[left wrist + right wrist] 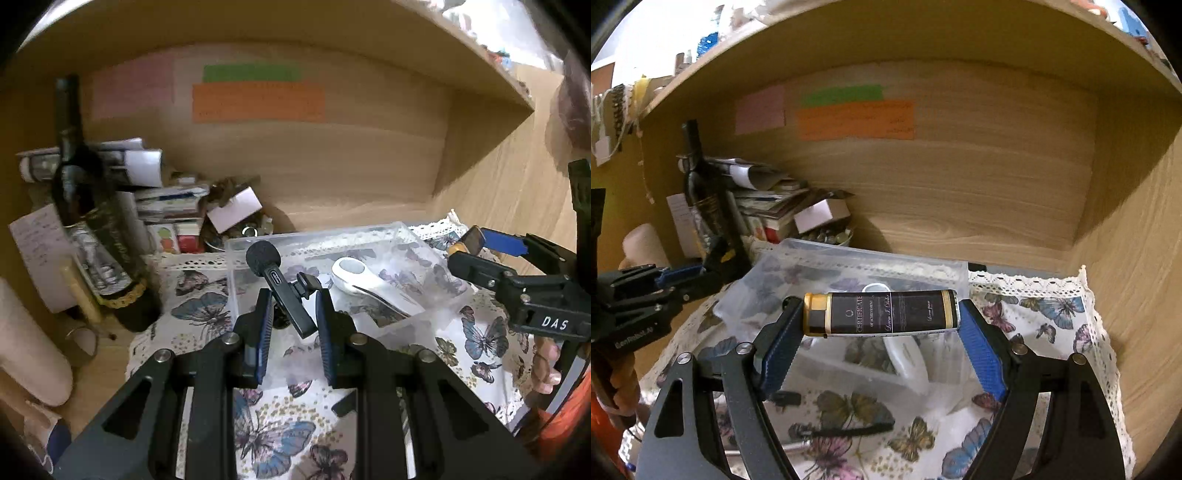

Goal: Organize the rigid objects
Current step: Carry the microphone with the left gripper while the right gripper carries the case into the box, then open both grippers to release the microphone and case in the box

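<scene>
My left gripper (293,314) is shut on a small black microphone (279,282) with a foam head, held over the near edge of a clear plastic box (388,229). A white handheld device (364,278) lies inside the box. My right gripper (881,323) is shut on a black and gold cylinder (881,312) labelled "Certificate", held end to end between its blue pads above the same box (812,254). The right gripper also shows at the right of the left wrist view (476,243), and the left gripper at the left of the right wrist view (687,277).
A butterfly-print cloth (280,424) covers the desk inside a wooden alcove. A dark wine bottle (74,192), stacked papers and boxes (162,206) and a bowl of coins (831,236) crowd the back left. A black pen (849,430) lies on the cloth.
</scene>
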{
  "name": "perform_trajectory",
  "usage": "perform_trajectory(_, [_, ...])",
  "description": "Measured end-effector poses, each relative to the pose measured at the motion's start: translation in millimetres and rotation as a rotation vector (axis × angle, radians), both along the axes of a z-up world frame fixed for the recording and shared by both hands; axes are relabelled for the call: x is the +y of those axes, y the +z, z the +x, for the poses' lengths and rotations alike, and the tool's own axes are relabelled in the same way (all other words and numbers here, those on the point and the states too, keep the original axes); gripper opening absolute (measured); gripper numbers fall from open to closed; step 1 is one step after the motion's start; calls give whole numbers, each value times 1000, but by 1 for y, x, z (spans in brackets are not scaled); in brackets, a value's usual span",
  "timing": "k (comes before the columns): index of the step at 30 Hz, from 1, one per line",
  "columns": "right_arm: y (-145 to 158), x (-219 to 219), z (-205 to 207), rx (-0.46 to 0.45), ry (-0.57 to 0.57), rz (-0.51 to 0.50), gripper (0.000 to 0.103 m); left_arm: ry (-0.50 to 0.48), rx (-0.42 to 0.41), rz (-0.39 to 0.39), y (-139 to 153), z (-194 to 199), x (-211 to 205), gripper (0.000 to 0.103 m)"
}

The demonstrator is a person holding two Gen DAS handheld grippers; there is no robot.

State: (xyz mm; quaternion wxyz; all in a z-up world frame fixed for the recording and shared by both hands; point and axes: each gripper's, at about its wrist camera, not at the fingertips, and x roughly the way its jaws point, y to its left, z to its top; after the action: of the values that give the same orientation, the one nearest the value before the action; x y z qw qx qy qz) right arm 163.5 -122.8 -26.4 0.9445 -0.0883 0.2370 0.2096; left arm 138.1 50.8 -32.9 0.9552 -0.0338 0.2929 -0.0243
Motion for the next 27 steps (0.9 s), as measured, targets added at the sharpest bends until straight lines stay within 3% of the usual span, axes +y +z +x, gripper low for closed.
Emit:
perform_trajectory(13, [-47,18,52,186,14,-24,79,-41,140,6,-41,47,-7,23])
perform_trajectory(20, [-53,22,56,207,13,-49,81,-42,164,-7,-48,52,-6,23])
perform_trajectory(27, [-43,21,46,178,20,-48,84,-46,139,-4,-38,41,-8,34])
